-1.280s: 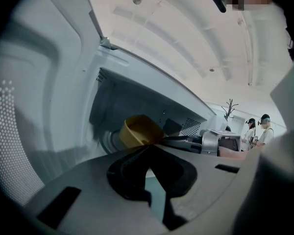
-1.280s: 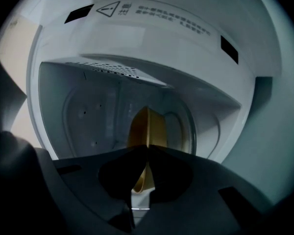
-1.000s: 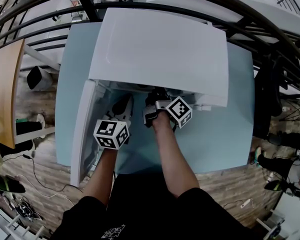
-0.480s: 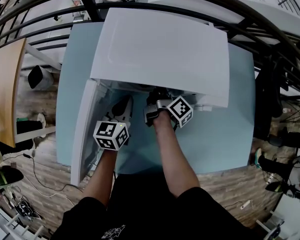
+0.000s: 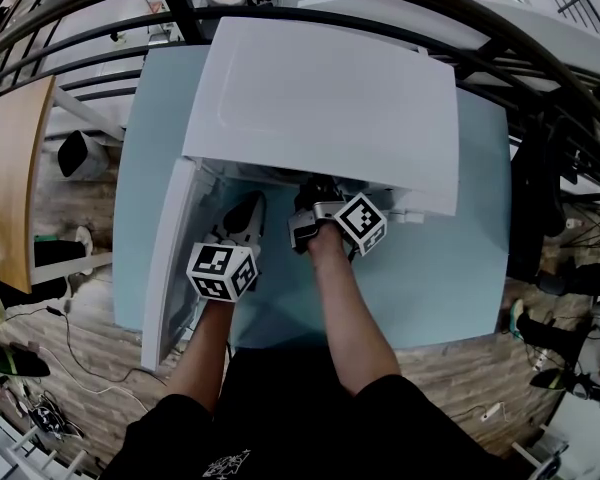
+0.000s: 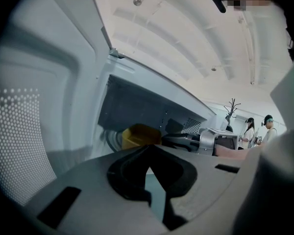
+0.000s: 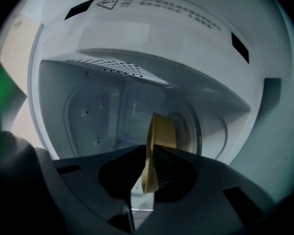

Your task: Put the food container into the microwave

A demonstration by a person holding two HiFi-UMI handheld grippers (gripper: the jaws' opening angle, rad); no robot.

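The white microwave (image 5: 320,108) stands on a light blue table, its door (image 5: 170,258) swung open to the left. My right gripper (image 5: 312,200) reaches into the cavity mouth, its tips hidden under the microwave's top. In the right gripper view it (image 7: 146,177) is shut on the rim of the yellow food container (image 7: 159,131), which hangs tilted in front of the round turntable (image 7: 196,126). My left gripper (image 5: 245,216) hovers beside the open door, apart from the container. The left gripper view shows its jaws (image 6: 149,155) shut on nothing, with the yellow container (image 6: 137,135) and the right gripper (image 6: 206,140) beyond.
The light blue table (image 5: 460,268) has bare surface right of the microwave. Black curved rails (image 5: 540,58) arch over the back. A wooden desk (image 5: 10,168) stands at the left above a plank floor with cables (image 5: 70,348). Two people (image 6: 257,129) stand far off.
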